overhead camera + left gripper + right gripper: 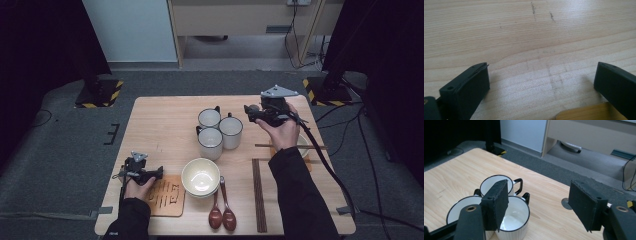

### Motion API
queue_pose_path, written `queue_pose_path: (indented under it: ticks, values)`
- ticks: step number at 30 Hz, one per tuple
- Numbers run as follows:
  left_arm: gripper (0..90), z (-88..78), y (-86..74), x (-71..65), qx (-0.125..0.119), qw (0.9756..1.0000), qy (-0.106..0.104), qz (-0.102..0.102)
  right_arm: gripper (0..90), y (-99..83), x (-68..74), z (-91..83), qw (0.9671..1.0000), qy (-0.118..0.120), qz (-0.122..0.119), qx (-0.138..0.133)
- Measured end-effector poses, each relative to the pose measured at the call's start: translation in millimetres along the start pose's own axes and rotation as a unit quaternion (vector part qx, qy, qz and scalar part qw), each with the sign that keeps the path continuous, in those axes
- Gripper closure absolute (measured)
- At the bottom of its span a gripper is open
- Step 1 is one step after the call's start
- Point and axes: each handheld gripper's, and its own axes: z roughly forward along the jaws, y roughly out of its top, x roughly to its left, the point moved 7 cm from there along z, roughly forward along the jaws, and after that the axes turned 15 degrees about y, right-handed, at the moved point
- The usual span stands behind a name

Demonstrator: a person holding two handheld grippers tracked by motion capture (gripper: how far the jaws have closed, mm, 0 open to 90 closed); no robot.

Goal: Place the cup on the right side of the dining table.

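1. The right hand-held gripper [248, 112] hovers just off the 3 o'clock side of a cluster of three white enamel mugs, its jaws standing wide apart with nothing between them.
2. The nearest mug [231, 131] stands upright on the bench [160, 120], touching or nearly touching the front mug [210, 142] at its 8 o'clock and close beside the rear mug [209, 118] at its 10 o'clock.
3. Seen from the right gripper view, this mug [512, 220] is empty, with a black rim and a black handle at its far side.
4. It probably handles light and stiff; the glossy enamel looks slippery and may chip if knocked against its neighbours.
5. The best hold seems to be across the rim wall on the free 3 o'clock side, one pad inside, one outside.
6. The left hand-held gripper [161, 172] rests low at the bench's 7 o'clock, beside a wooden coaster [167, 197], jaws apart and empty.
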Motion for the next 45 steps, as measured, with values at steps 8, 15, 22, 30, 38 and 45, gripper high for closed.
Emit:
queue_pose_path:
  ticks: [8,15,22,30,38,45]
  values:
    - [0.0,0.0,0.0,0.0,0.0,1.0,0.0,0.0,35.0,-10.4,1.0,30.0,0.9994,0.007,-0.001,0.035]
    - [0.0,0.0,0.0,0.0,0.0,1.0,0.0,0.0,36.7,-18.5,-1.2,53.1,0.9986,0.007,-0.001,0.053]
    - [0.0,0.0,0.0,0.0,0.0,1.0,0.0,0.0,37.8,-28.7,-5.4,73.8,0.997,0.002,0.005,0.077]
    - [0.0,0.0,0.0,0.0,0.0,1.0,0.0,0.0,37.9,-42.3,-7.0,96.0,0.995,0.005,0.017,0.098]
    - [0.0,0.0,0.0,0.0,0.0,1.0,0.0,0.0,39.8,-54.7,-12.1,108.5,0.9917,-0.002,0.022,0.126]
    - [0.0,0.0,0.0,0.0,0.0,1.0,0.0,0.0,43.4,-64.2,-17.3,115.2,0.9877,-0.001,0.03,0.153]
